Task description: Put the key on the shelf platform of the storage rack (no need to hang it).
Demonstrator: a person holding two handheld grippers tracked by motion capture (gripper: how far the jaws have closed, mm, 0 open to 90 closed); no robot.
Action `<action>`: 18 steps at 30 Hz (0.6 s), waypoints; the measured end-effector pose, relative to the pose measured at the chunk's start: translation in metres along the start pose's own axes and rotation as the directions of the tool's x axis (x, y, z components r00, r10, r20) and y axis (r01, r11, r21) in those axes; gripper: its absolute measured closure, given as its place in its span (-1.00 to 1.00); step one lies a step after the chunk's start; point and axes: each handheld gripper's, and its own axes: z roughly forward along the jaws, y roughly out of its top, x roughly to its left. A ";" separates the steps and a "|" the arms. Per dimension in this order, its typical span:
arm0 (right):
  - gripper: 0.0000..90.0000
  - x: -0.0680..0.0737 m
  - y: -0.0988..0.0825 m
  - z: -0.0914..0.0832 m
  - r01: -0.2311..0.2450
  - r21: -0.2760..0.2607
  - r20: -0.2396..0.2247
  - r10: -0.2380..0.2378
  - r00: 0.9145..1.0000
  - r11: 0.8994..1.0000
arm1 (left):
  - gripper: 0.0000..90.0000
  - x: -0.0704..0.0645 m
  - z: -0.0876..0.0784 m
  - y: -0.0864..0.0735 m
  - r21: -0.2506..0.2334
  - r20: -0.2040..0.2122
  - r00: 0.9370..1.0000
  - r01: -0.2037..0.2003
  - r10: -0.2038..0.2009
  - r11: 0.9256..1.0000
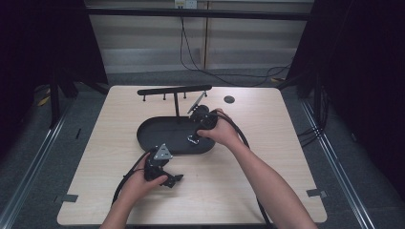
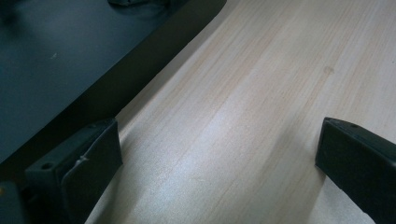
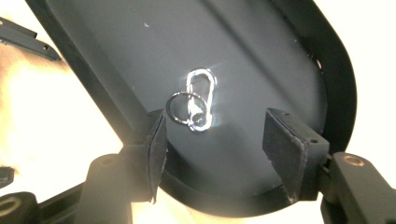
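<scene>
- Right gripper (image 3: 212, 140): jaws spread over the near end of the tray (image 3: 299, 42); nothing sits between the pads, and neither pad touches the clip.
- Clip (image 3: 201, 99): a small silver snap clip with a ring (image 3: 180, 106) linked through it, lying flat on the tray floor just beyond the right jaws, nearer the left pad.
- Right gripper in the high view (image 1: 197, 138): held in the right hand (image 1: 220, 133), tilted down into the right part of the tray (image 1: 143, 135).
- Left gripper (image 2: 219, 168): jaws spread wide above bare table (image 2: 261, 84), with nothing between them; the tray's dark edge (image 2: 140, 70) runs just beside the left jaw.
- Left gripper in the high view (image 1: 175, 180): held in the left hand (image 1: 138, 183) near the table's front edge, just in front of the tray, with its grey plate (image 1: 163, 152) on top.
- Tray: a black oval dish at the middle of the table (image 1: 267, 181).
- Stand (image 1: 174, 90): a black bar with short pegs on a post that rises from the tray's far side.
- Disc (image 1: 229, 99): a small dark round spot on the table, behind the right hand and well apart from the tray.
</scene>
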 end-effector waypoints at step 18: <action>-0.18 0.003 -0.016 -0.014 -0.007 -0.019 -0.032 0.007 0.999 1.000 | -1.00 0.000 0.000 0.000 0.002 0.001 1.000 0.000 0.000 1.000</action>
